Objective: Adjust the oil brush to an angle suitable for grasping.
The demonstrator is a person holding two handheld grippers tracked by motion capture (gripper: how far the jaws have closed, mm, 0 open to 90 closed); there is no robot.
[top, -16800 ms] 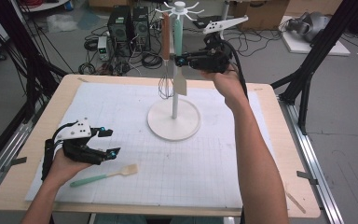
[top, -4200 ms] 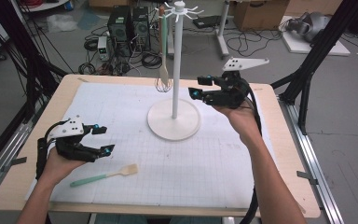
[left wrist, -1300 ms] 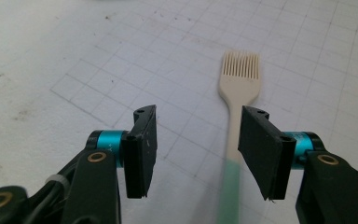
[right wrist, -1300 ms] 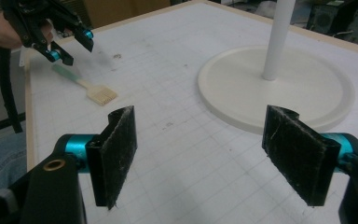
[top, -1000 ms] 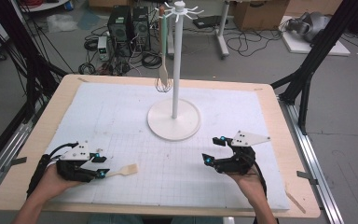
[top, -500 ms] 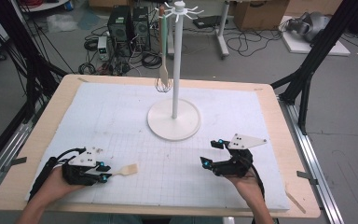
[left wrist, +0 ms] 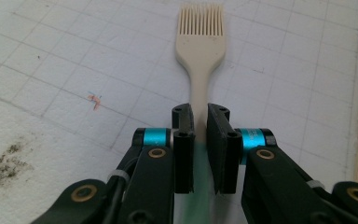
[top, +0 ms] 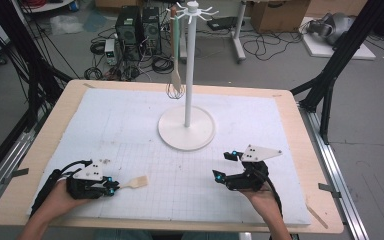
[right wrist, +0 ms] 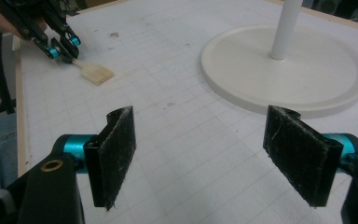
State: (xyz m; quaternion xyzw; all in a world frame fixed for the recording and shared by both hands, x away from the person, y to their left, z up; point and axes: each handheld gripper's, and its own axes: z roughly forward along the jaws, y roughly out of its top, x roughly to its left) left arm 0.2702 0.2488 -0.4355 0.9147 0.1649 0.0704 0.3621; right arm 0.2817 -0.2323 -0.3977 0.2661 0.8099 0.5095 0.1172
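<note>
The left hand-held gripper (left wrist: 196,135) sits low at the near left corner of the surface (top: 45,150), and its jaws have just been closing on the brush (left wrist: 199,51). In the left gripper view the two black pads stand narrow, one on each side of the brush's handle, where the beige neck meets the green grip. The pads look pressed against the handle, though a thin gap on one side cannot be ruled out. The brush lies flat on the white grid mat (top: 130,125), its beige bristle head pointing away from the jaws, toward the middle of the surface. In the high view, the head (top: 137,182) sticks out just beyond the left hand-held gripper (top: 109,186).

The right hand-held gripper (top: 225,167) rests near the front right of the mat, well apart from the brush. In the right gripper view its jaws stand wide with nothing between them but bare mat.

A white stand (top: 187,127) rises from its round base at the middle of the mat. From a hook at its top hang a wooden spoon (top: 176,75) and a whisk (top: 174,90) close behind it.
</note>
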